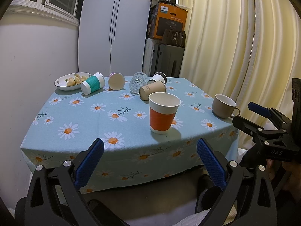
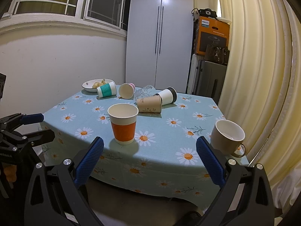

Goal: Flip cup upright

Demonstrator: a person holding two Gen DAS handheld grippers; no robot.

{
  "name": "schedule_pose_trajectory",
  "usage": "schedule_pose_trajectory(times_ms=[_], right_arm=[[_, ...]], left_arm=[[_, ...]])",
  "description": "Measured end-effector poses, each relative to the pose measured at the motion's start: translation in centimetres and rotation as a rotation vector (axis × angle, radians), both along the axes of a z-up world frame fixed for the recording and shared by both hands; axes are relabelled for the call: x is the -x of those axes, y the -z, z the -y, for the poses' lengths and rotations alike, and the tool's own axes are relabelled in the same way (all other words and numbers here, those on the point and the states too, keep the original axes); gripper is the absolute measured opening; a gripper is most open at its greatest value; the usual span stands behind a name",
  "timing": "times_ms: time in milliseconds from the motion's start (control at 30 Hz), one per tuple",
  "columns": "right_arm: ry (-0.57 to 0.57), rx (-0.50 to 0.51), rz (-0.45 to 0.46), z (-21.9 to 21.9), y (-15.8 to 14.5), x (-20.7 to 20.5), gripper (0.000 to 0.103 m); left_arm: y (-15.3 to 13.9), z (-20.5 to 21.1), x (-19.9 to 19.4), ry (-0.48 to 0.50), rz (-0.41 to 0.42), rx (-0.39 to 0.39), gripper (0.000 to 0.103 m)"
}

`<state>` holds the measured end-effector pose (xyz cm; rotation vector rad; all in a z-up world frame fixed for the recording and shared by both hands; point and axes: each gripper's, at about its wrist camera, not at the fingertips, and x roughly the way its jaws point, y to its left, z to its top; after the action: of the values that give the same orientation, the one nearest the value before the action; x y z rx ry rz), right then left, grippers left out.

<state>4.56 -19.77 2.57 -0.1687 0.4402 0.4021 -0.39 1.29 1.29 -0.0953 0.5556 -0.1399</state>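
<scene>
An orange-banded paper cup stands upright near the table's front. A beige mug stands upright at the right edge. Lying on their sides at the back are a teal-banded cup, a pink cup, a clear glass, a brown paper cup and a white cup with a black base. My left gripper and right gripper are open and empty, held off the front edge.
A bowl of food sits at the back left of the daisy tablecloth. A white wardrobe, suitcases with a box on top and a cream curtain stand behind and to the right.
</scene>
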Motion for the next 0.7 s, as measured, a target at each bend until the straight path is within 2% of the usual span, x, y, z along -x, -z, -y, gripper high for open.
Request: schedule_pose_trajectory(times_ms=[700], right_arm=[[0.000, 0.001, 0.000, -0.01, -0.01, -0.02, 0.097]], left_arm=[[0.09, 0.20, 0.10, 0.012, 0.001, -0.019, 0.096]])
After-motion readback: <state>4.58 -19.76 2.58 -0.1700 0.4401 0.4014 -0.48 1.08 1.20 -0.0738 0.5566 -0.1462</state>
